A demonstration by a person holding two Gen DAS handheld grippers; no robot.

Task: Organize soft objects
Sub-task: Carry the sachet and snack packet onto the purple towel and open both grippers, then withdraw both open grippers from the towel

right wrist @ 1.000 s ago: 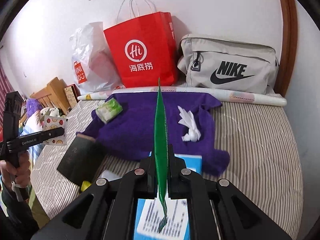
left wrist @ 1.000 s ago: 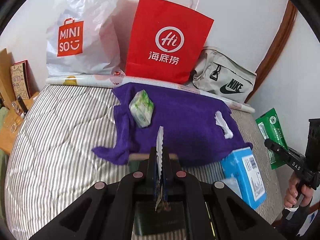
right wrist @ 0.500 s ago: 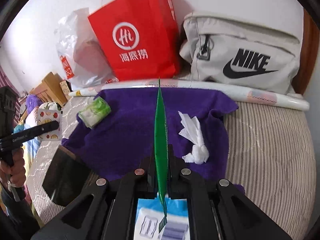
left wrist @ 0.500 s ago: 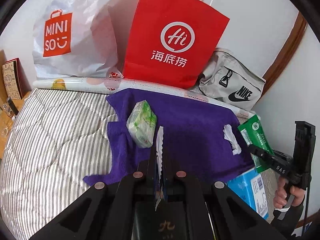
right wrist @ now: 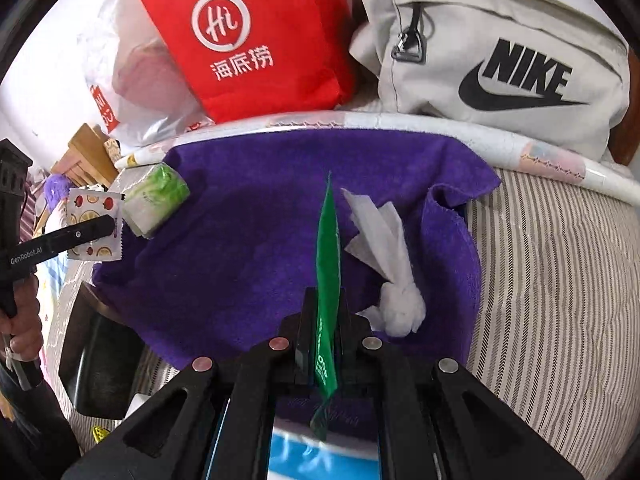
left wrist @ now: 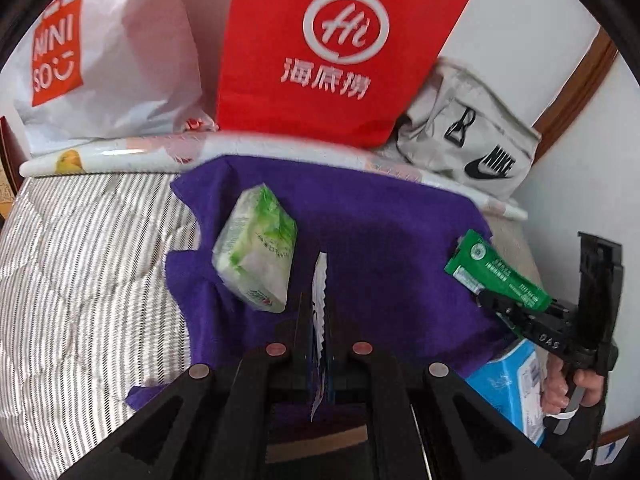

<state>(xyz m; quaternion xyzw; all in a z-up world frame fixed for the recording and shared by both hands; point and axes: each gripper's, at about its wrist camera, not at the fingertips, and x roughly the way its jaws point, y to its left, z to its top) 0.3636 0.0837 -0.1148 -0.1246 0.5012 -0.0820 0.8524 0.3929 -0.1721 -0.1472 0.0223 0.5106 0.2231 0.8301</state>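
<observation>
Midway, probably: left gripper (left wrist: 316,320) pinches fruit-print white sachet (right wrist: 94,224), right gripper (right wrist: 326,320) green foil sachet (right wrist: 328,248); neither is placed on purple towel (right wrist: 248,248).

"MINISO": white plastic bag (left wrist: 112,60) | "Hi 海底捞": red paper bag (left wrist: 332,52) | "NIKE": beige bag (right wrist: 500,60)

Striped quilted bed (left wrist: 84,248), carrying a purple towel (right wrist: 248,248) spread across its middle, a long patterned roll (left wrist: 120,156) along the far edge, a blue box (left wrist: 508,392) at the near right corner and a dark box (right wrist: 100,372) at the near left.
</observation>
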